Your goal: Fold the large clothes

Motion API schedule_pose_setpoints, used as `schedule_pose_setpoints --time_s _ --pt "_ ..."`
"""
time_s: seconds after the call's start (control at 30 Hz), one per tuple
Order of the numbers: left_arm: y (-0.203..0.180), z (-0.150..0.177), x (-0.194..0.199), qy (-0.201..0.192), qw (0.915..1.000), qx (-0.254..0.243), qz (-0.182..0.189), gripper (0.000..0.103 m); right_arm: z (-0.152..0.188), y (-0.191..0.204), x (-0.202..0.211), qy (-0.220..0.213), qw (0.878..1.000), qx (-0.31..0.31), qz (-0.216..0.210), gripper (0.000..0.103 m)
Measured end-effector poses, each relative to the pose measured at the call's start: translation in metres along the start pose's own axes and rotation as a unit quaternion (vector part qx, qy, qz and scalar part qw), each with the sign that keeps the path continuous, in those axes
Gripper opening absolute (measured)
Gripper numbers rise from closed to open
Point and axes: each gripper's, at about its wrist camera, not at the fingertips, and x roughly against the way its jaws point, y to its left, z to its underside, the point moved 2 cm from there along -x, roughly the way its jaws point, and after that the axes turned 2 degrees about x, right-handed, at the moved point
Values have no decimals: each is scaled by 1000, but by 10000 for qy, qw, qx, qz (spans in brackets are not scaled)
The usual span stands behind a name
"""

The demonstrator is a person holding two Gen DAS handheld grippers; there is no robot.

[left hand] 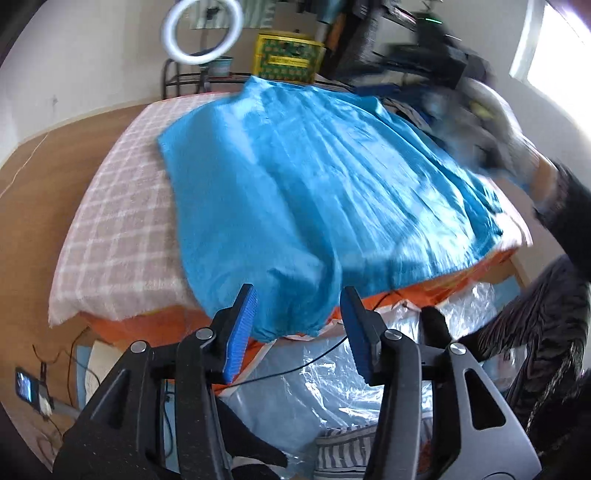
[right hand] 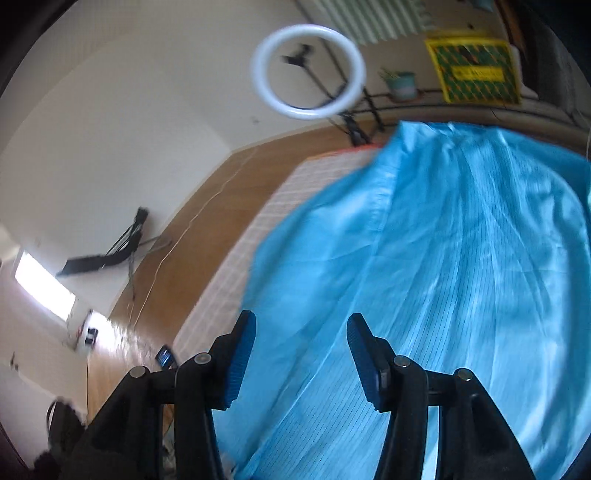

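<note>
A large bright blue garment lies spread over a table covered with a pink checked cloth; its near hem hangs over the front edge. My left gripper is open and empty, just in front of that hanging hem. My right gripper is open and empty above the garment, near its left edge. The right gripper also shows blurred in the left wrist view at the garment's far right side.
A ring light and a yellow box stand behind the table. An orange layer shows under the checked cloth. Clear plastic bags lie below the front edge. A phone lies on the wooden floor at left.
</note>
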Motion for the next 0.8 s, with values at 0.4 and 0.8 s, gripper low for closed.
schedule_pose_setpoints --time_s 0.4,0.8 --pt "133 25 -63 508 9170 3883 755 51 113 89 -13 722 9901 1202 77 59" --pt "110 -14 -69 101 9433 3318 23 53 108 63 -76 1228 9899 665 249 59"
